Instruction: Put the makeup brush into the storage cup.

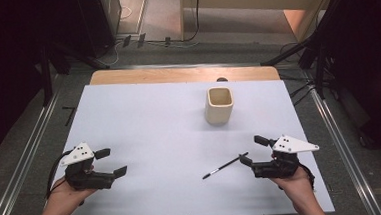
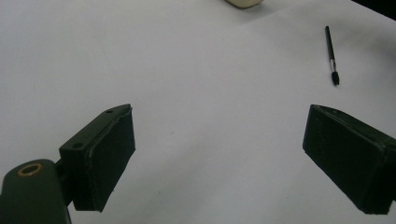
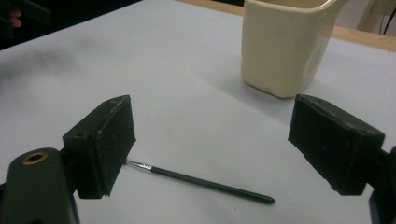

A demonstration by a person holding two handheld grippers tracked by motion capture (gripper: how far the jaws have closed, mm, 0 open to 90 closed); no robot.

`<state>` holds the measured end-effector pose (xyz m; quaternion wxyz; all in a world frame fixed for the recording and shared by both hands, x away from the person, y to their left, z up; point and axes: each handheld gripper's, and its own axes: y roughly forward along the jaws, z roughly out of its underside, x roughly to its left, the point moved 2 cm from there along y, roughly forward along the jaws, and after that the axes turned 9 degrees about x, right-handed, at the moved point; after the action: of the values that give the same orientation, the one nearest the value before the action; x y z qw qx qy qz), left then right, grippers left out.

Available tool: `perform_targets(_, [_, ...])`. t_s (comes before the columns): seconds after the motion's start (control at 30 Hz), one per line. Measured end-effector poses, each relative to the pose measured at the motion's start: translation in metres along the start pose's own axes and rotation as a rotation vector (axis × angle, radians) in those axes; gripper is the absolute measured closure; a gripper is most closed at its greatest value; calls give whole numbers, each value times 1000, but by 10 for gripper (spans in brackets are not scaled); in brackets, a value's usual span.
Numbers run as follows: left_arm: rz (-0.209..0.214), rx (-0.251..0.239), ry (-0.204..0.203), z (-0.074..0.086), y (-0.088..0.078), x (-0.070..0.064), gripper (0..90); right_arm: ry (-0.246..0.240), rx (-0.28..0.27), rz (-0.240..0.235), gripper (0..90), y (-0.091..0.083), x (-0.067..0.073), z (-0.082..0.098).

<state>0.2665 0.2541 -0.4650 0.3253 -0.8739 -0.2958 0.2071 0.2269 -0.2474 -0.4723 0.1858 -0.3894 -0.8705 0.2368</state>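
Counter (image 1: 144, 120) covered in plain pale lavender-white sheet, tan wood strip at far edge. Cup (image 1: 219, 105) cream, no pattern. Brush (image 1: 225, 165) black handle, silver ferrule. Left gripper (image 1: 110, 163) black, white top plate. Right gripper (image 1: 253, 150) black, white top plate. Floor (image 1: 30, 142) dark grey, with silver rails.

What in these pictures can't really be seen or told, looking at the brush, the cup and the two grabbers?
- Brush tip: in the right gripper view it runs behind that gripper's left jaw; in the high view it is too small.
- Cup's inside: the high view shows only a shadowed opening; whether it holds anything is unclear. The left gripper view's top edge cuts the cup off.
- Dark spot at the table's far edge: too small to identify.
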Motion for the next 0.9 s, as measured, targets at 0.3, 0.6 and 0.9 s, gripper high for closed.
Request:
perform_targets(0.3, [-15,2,-2,4,-4,-1,94,-11,-17,-16,156,7,0,-6])
perform_targets(0.6, [-16,-7,-21,7,-7,-3,94,-10,-36,-21,157,15,-3,-15])
perform_targets(0.9, [-29,1,-14,8,-6,-3,94,-22,-42,-27,158,29,-8,-23])
